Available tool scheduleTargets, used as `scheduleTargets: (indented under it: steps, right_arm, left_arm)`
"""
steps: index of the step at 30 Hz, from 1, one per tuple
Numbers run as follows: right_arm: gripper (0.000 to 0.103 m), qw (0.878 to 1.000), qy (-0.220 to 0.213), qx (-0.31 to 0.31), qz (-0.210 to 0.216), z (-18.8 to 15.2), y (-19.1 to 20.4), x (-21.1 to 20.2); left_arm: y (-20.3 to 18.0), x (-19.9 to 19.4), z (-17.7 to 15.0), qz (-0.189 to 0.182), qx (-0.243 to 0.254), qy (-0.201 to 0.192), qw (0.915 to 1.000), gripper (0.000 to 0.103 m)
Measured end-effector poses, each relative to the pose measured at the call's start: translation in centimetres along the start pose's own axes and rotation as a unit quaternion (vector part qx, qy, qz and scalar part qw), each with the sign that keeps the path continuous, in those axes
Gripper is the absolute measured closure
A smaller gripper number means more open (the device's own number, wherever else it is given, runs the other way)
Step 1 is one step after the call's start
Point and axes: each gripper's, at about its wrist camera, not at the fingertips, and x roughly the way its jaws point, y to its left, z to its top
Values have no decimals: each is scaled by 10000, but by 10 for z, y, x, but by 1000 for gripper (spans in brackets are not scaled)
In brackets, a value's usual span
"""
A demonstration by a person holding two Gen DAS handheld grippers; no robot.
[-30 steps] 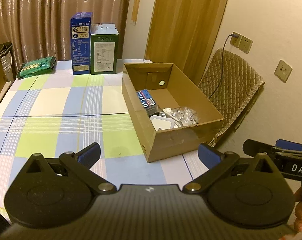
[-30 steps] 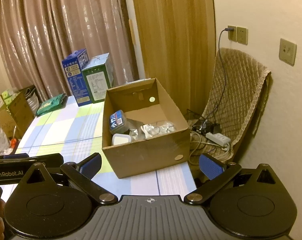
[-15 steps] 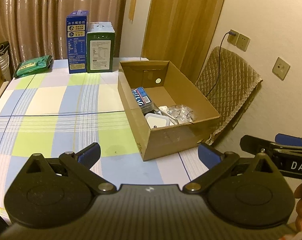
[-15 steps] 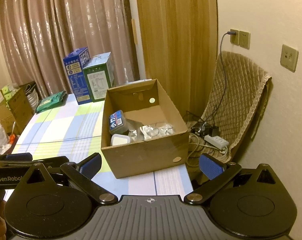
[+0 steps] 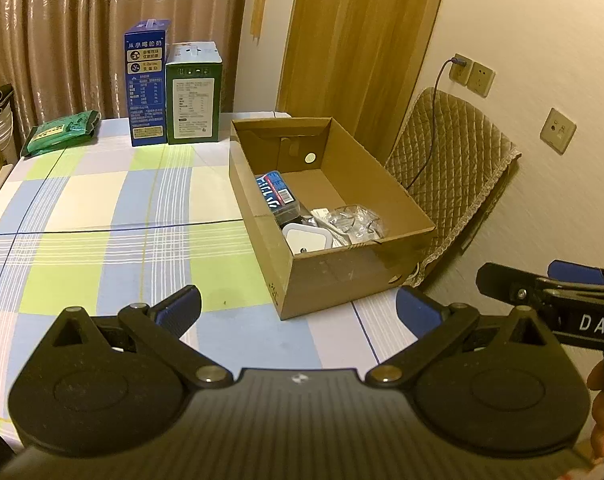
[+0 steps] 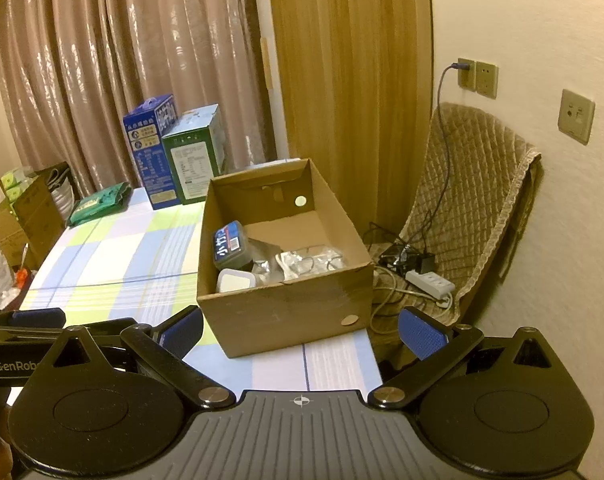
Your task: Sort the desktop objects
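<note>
Desktop objects are what the sorting concerns, and most of those in sight already lie inside the cardboard box [image 5: 405, 200]. Going left to right in the left wrist view: a green packet [image 5: 62, 130] lies at the far left corner of the checked tablecloth [image 5: 102, 216], then a blue carton [image 5: 146, 84] and a green carton [image 5: 194, 94] stand touching each other against the curtain, and then comes the box at the table's right edge. Inside it sit a blue-labelled tin [image 5: 276, 196], a white square case [image 5: 306, 238] and some clear plastic bags [image 5: 351, 220]. The cloth between the cartons and the box is bare.

Over the last second both cameras have drawn back and risen a little, so the box now sits smaller and further off in each view (nothing on the table has shifted). The left gripper [image 5: 298, 310] is spread wide with nothing between its blue pads, and the right gripper [image 6: 300, 330] is likewise spread and empty; each pokes into the edge of the other's view.

This retreat with empty jaws suggests the last drop into the box is finished. Whether the packet and two cartons are also meant to be sorted cannot be told from here; if so, they are what remains.
</note>
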Motion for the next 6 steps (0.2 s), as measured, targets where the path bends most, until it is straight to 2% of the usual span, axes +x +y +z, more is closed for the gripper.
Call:
scheduleTargets:
  steps: [6]
  right_arm:
    - [2,10000,15,-17,-40,-2,0,1]
  left_arm:
    - [2,-1,-3,0,25,-115,9999,1]
